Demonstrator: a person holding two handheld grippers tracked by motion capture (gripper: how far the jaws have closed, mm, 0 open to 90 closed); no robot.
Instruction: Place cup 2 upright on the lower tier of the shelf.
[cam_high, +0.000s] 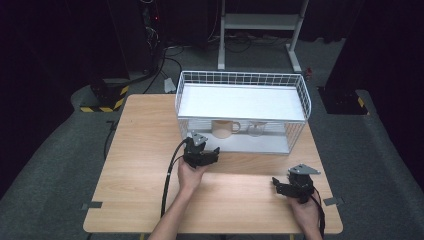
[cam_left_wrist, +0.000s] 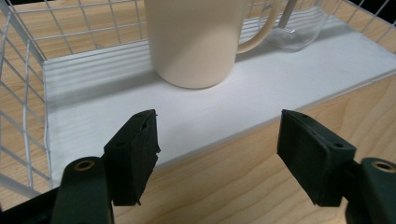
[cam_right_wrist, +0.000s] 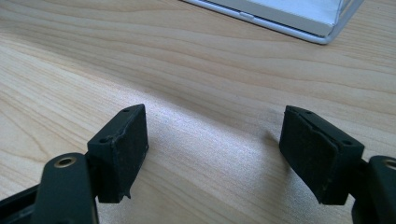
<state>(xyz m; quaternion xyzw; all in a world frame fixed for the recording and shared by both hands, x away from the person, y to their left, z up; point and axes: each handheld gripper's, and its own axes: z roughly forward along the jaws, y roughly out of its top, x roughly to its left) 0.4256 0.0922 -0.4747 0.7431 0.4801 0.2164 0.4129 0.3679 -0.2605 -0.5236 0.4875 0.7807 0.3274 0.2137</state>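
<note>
A cream mug (cam_high: 222, 128) stands upright on the lower white shelf of a wire rack (cam_high: 300, 95) at the far side of the wooden surface (cam_high: 140, 150). Its handle points toward a clear glass (cam_high: 256, 129) standing just beside it on the same shelf.

The left tongs (cam_high: 209, 152) sit in front of the rack, near its front edge and just short of the mug. In the left gripper view the mug (cam_left_wrist: 196, 42) rises straight ahead of the two black pads (cam_left_wrist: 133, 154), which stand apart with nothing between them (only the white shelf floor and the wood edge show through the gap). They touch neither the mug nor the shelf. The glass (cam_left_wrist: 296, 28) sits past the mug's handle, toward the rack's other end.

The right tongs (cam_high: 281, 186) rest well away from the rack, nearer the person's edge of the surface, held low in the person's hand. Seen from the right gripper view, the right tongs (cam_right_wrist: 215, 154) are parted to a middling width and empty, over bare wood, with a corner of the rack (cam_right_wrist: 299, 23) beyond them.
</note>
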